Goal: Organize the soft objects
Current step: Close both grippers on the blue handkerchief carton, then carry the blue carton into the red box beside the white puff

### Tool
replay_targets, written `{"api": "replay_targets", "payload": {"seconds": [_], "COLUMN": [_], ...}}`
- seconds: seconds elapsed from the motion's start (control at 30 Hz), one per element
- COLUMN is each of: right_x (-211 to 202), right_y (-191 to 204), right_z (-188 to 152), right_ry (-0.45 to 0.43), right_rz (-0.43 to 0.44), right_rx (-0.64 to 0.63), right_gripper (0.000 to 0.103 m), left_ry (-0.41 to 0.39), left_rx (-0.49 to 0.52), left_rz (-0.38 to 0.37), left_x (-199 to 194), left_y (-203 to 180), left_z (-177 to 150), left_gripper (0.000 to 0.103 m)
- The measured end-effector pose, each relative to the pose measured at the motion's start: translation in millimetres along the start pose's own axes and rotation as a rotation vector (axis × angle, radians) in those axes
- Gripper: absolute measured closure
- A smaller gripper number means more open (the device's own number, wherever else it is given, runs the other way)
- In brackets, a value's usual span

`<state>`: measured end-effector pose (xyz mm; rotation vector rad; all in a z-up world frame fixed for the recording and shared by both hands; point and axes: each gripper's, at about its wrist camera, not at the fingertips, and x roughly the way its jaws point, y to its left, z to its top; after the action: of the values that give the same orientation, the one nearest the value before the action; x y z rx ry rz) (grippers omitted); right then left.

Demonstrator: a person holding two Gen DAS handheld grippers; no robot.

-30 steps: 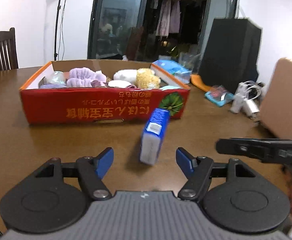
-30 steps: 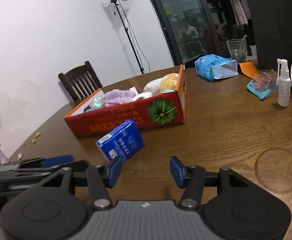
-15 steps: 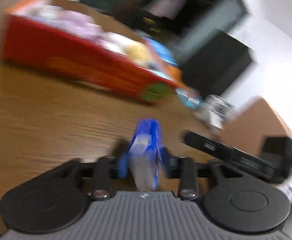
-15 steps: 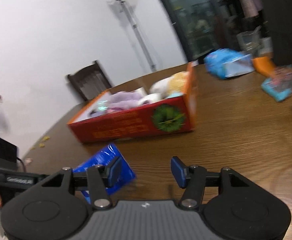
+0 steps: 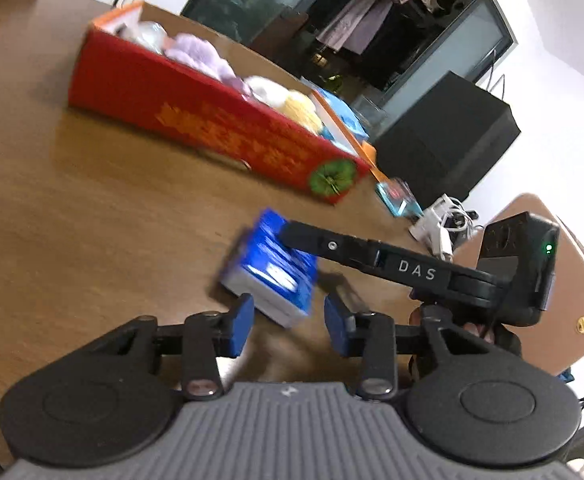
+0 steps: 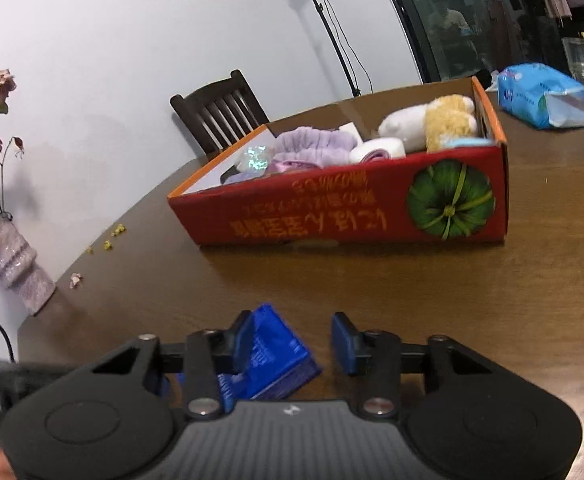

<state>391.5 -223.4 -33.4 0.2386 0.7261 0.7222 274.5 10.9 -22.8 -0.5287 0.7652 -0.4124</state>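
Blue tissue pack (image 5: 270, 268) lying on wood surface (image 5: 92, 216), red box (image 6: 343, 208) at 12 o'clock; left tongs (image 5: 288, 322) closing, not gripping; right tongs (image 6: 292, 338) closing, one pad on pack, no grip.

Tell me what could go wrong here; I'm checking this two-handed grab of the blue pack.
Both the left hand-held gripper and the right hand-held gripper have just been closing with the blue pack between their jaws, neither squeezing yet; two pulls on one soft pack might twist or drop it.
In the right wrist view only one pad touches the pack, so closing might shove it across the table rather than grip it.
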Motion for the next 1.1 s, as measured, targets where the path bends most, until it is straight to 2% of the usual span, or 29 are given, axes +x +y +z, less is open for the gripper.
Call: {"api": "replay_targets", "payload": {"seconds": [0.03, 0.13, 0.23, 0.3, 0.37, 0.47, 0.53, 0.67, 0.77, 0.8, 0.83, 0.93, 1.0, 1.1], "right_x": [-3.6, -22.4, -49.6, -68.0, -80.8, -85.9, -79.7, -61.7, -50.3, -47.6, -45.9, -47.3, -56.8, -75.8], "right_y": [1.5, 7.8, 11.6, 14.8, 14.5, 7.2, 6.3, 12.8, 16.9, 15.8, 13.3, 7.6, 8.6, 9.3], "right_z": [-3.3, -20.0, -40.5, -51.2, -54.0, -50.0, -46.5, -40.7, -40.8, -41.7, -42.2, -40.3, -30.7, 8.0], "right_ry": [0.001, -0.002, 0.010, -0.009, -0.039, -0.071, -0.068, -0.063, -0.048, -0.037, -0.033, -0.036, -0.080, -0.201], "right_rz": [0.014, 0.003, 0.023, 0.024, 0.005, -0.029, -0.040, -0.035, -0.066, -0.075, -0.070, -0.049, -0.062, -0.083], "right_rx": [0.014, 0.044, 0.094, 0.118, 0.131, 0.152, 0.151, 0.143, 0.122, 0.121, 0.130, 0.163, 0.157, 0.100], "right_gripper": [0.067, 0.069, 0.069, 0.069, 0.069, 0.069, 0.069, 0.069, 0.069, 0.069, 0.071, 0.077, 0.077, 0.080], "left_ry": [0.000, -0.029, -0.019, -0.012, -0.030, -0.051, -0.072, -0.054, -0.023, -0.008, 0.000, -0.016, -0.050, -0.089], "left_rx": [-0.013, -0.056, -0.085, -0.066, -0.024, -0.021, -0.010, -0.007, 0.001, 0.004, 0.006, 0.020, 0.069, 0.143], "left_rz": [-0.001, 0.026, -0.021, -0.041, -0.020, -0.009, 0.002, 0.005, 0.008, 0.007, -0.002, -0.015, -0.051, -0.110], "left_x": [3.1, 6.2, 0.7, -2.9, -4.3, -6.5, -5.7, 3.3, 11.1, 14.1, 16.6, 19.5, 21.3, 32.6], "left_y": [0.3, 4.6, 13.6, 11.9, 5.9, 7.1, 6.5, 5.7, 7.4, 8.0, 8.3, 2.4, -9.8, -31.4], "left_z": [-2.7, -3.9, -2.1, -3.4, -3.8, 1.8, 6.4, 10.7, 8.6, 7.8, 6.8, 14.5, 31.8, 78.5], "left_gripper": [0.067, 0.067, 0.067, 0.067, 0.065, 0.064, 0.058, 0.059, 0.061, 0.067, 0.070, 0.070, 0.070, 0.070]}}
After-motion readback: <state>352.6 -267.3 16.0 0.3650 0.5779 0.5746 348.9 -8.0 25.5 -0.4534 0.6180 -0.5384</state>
